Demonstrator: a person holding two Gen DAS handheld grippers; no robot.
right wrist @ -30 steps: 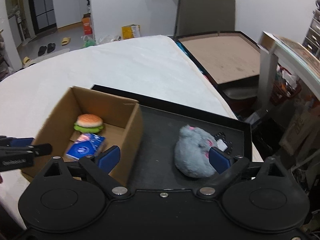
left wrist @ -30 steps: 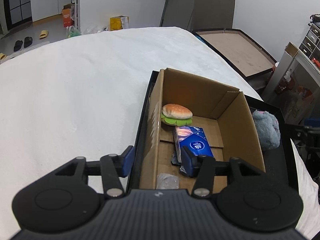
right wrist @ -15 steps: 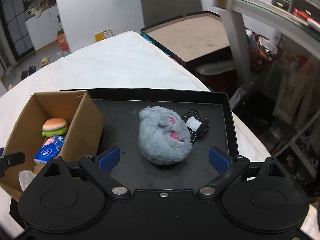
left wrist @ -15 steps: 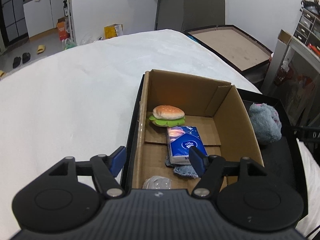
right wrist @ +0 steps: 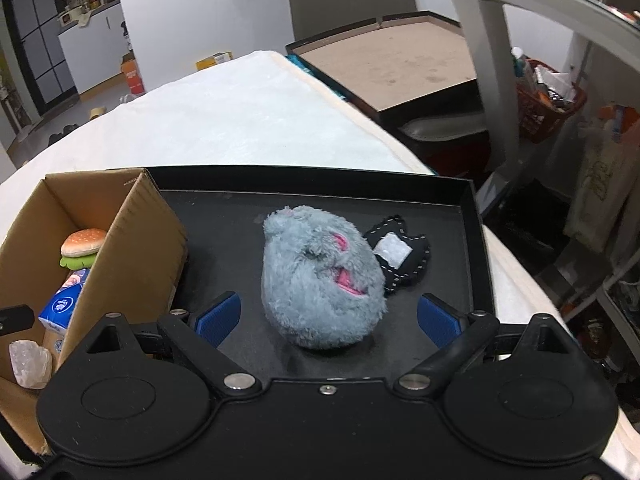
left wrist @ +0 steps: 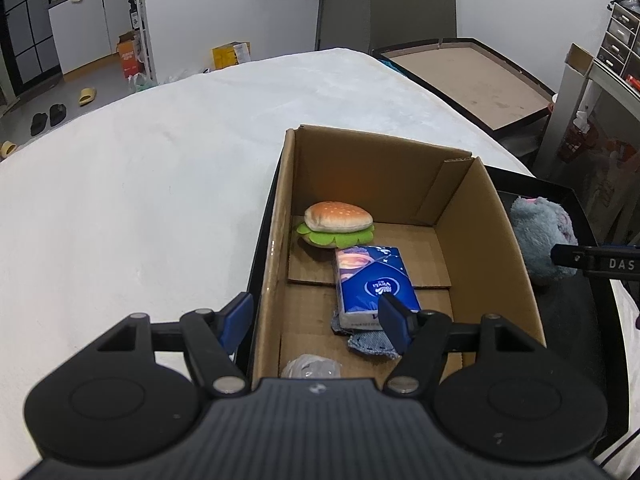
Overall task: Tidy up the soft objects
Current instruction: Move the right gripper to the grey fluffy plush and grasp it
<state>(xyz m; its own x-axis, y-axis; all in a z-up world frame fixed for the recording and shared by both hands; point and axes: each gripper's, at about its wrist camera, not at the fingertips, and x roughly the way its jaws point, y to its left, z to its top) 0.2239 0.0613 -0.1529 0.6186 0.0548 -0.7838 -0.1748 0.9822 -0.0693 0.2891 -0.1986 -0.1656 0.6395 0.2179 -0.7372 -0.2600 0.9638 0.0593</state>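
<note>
1. left gripper (left wrist: 316, 318): jaws apart, holding nothing, straddling the near left wall of the cardboard box (left wrist: 516, 264).
2. box contents: burger toy (left wrist: 338, 222), blue tissue pack (left wrist: 374, 284).
3. right gripper (right wrist: 328, 316): jaws wide apart, either side of the grey plush (right wrist: 320, 276) without touching it, on the black tray (right wrist: 224, 216).

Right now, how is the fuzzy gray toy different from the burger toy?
The gray plush toy lies on the black tray; the plush burger sits inside the cardboard box. The gray one is bigger, rounder and shaggy; the burger is flatter and smoother, tan with green lettuce. Both look soft, and no gripper holds either.
</note>
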